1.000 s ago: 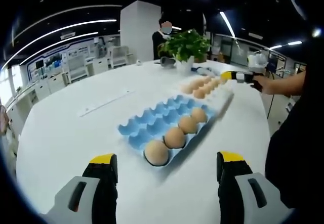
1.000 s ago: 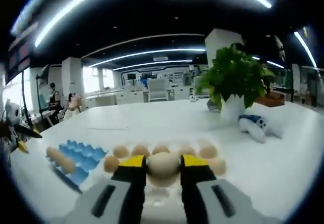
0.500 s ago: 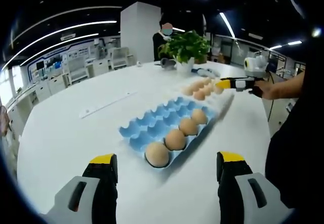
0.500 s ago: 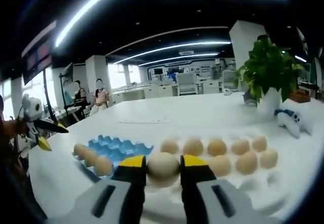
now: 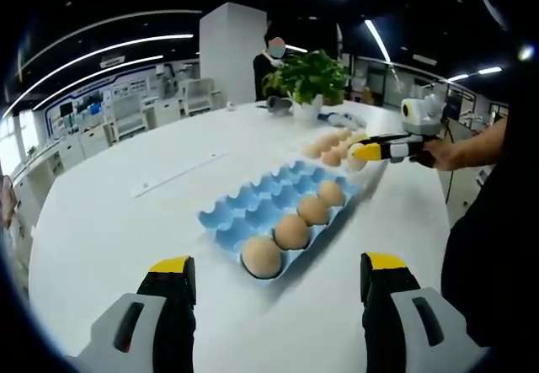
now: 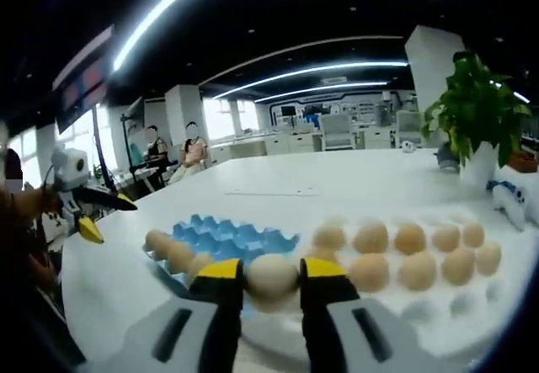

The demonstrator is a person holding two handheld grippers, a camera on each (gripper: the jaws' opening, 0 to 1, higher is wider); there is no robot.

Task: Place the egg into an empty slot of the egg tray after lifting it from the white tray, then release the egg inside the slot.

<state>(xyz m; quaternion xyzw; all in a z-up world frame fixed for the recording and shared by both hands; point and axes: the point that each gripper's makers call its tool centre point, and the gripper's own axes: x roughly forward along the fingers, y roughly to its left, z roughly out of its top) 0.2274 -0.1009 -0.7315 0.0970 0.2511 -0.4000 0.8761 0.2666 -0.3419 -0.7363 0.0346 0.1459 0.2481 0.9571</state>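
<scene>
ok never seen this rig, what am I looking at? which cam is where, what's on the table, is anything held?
No robot arm here: a person carries a two-jaw claw in each hand, and a fisheye camera rides on each, looking out along its jaws.

The left gripper view looks along the open, empty left claw over a white table. On it lies a blue egg tray with four eggs along one side, the nearest egg among them. Beyond it sits a white tray of eggs and a potted plant. The right claw comes in from the right.

The right gripper view looks along that right claw, shut on an egg and held above the trays.
</scene>
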